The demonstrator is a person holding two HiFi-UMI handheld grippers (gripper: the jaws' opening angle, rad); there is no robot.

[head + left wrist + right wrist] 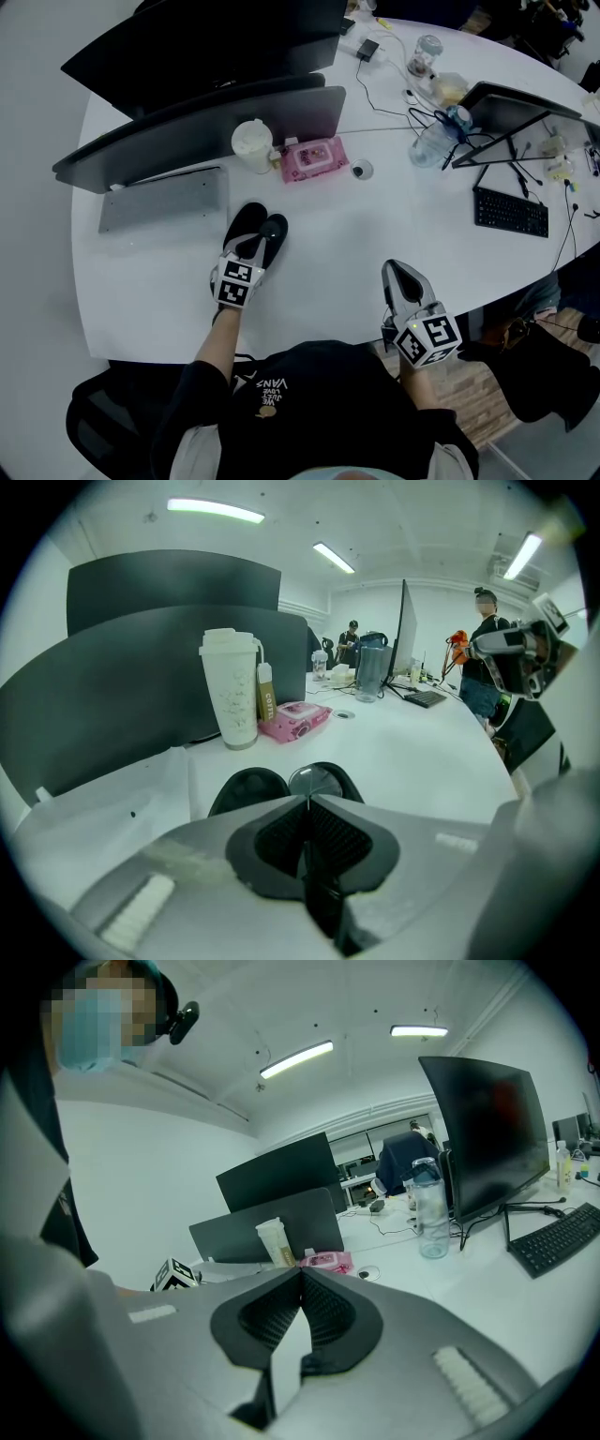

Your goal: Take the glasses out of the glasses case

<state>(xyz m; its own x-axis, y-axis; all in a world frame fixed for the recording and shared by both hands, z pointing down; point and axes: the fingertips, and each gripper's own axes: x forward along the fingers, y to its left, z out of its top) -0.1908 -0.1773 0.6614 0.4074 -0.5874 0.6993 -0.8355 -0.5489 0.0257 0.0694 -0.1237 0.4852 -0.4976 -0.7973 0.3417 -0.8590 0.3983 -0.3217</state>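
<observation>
Grey ribbed jaws of the left gripper [307, 801] are pressing flat together, with nothing showing between them. Just past their tips the black glasses case [246, 791] is lying open on the white table [422, 752]. A round lens of the glasses [315, 782] is showing in the case's right half (the frame itself is too hidden to trace). Farther ahead a white cup [231, 691] is standing just beside a pink pack [298, 720]. The right gripper [300, 1271] is hanging well off to the right near the table's front edge, its jaws likewise closed and empty.
</observation>
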